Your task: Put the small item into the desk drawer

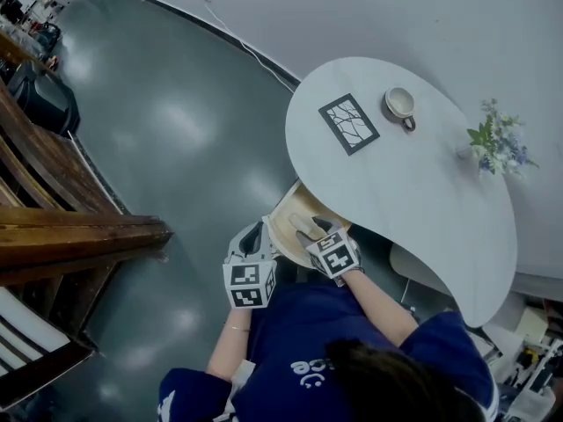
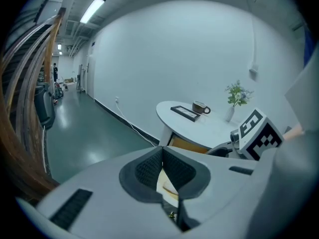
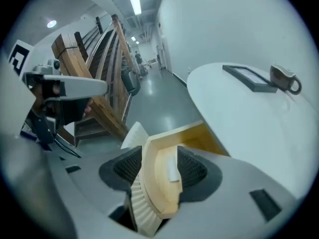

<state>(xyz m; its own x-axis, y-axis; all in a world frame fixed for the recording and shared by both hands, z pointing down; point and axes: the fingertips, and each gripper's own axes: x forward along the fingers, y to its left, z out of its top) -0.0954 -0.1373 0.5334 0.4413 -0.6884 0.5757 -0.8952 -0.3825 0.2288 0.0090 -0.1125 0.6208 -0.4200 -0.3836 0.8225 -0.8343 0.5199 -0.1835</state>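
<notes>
A curved wooden drawer [image 1: 288, 206] stands pulled out from under the white oval table [image 1: 422, 200]. My right gripper [image 1: 315, 228] hangs over it, open. In the right gripper view [image 3: 159, 166] its jaws straddle the drawer's curved front wall [image 3: 152, 183]. A small white flat item [image 3: 172, 170] lies on the drawer floor between the pads. My left gripper [image 1: 261, 232] sits just left of the drawer front. Its pads [image 2: 149, 168] meet at the tips in the left gripper view, with nothing held. The drawer [image 2: 187, 144] shows under the tabletop there.
On the table lie a black picture frame [image 1: 348, 123], a cup [image 1: 400, 104] and a vase of flowers [image 1: 498, 139]. Wooden stairs [image 1: 62, 209] stand at the left across grey floor. A cable [image 1: 242, 44] runs along the wall.
</notes>
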